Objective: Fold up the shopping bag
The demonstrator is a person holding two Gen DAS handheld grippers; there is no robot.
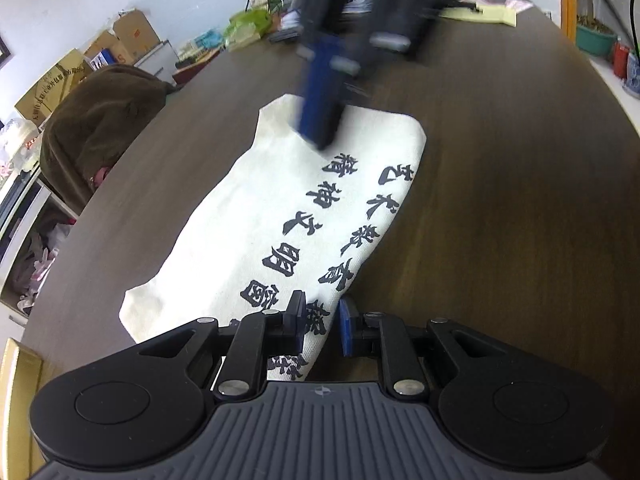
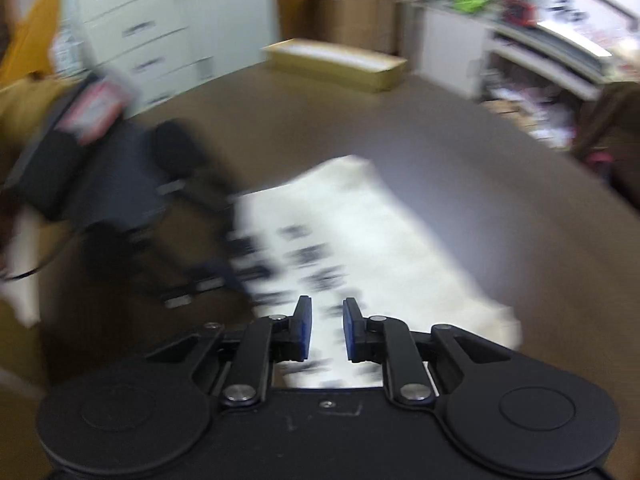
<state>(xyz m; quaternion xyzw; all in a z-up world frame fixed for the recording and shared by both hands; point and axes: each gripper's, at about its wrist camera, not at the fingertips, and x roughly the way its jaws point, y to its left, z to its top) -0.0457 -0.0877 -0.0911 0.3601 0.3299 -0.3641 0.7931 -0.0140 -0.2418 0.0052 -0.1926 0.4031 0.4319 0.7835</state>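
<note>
A cream canvas shopping bag with black Chinese characters lies folded lengthwise on the dark wooden table. My left gripper is open over the bag's near end, its jaws astride the printed edge with nothing between them. My right gripper shows blurred in the left wrist view, its blue fingers down on the bag's far end. In the blurred right wrist view my right gripper is open above the bag, and the left gripper is at the bag's left edge.
A brown padded chair stands at the table's left edge. Cardboard boxes, papers and a yellow sheet lie at the far end. A long flat box sits on the table's far side in the right wrist view.
</note>
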